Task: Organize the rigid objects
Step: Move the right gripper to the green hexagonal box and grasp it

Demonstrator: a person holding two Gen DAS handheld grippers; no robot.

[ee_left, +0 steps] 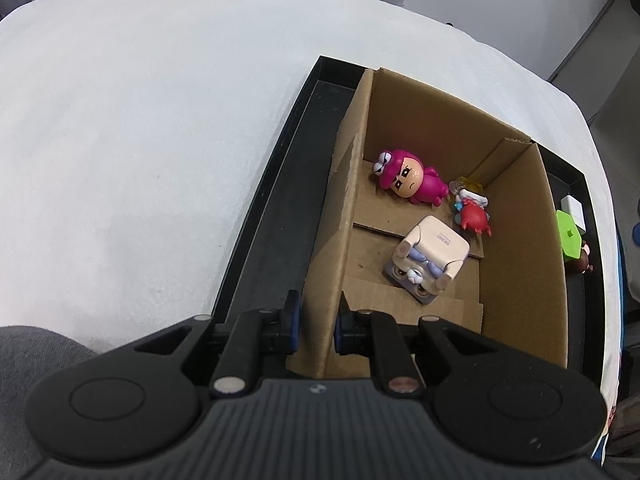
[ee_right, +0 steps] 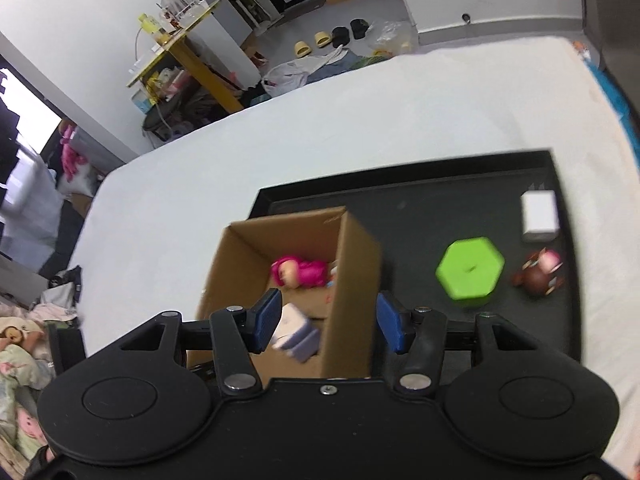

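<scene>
— Cardboard first: where does the box [ee_left: 516, 216] sit?
— On the black tray [ee_left: 280, 208], which lies on the white cloth [ee_left: 140, 140]. The box is open at the top.
— What is inside it?
— A pink doll [ee_left: 408, 178] lying on its side near the far wall, a small red figure [ee_left: 474, 216] just beside it toward the right wall, and a cream and purple block toy [ee_left: 428, 260] nearer the camera.
— And outside the box?
— On the tray's bare part, to the right: a green six-sided piece [ee_right: 470, 268], a brown figure [ee_right: 538, 274] just beside it, and a white block [ee_right: 539, 216] farther back.
— The left gripper [ee_left: 316, 326]?
— Its jaws are clamped on the box's left wall, one pad each side of the cardboard.
— The right gripper [ee_right: 328, 322]?
— Its blue pads [ee_right: 268, 320] stand apart above the box's right wall, pressing on nothing. That view is blurred.
</scene>
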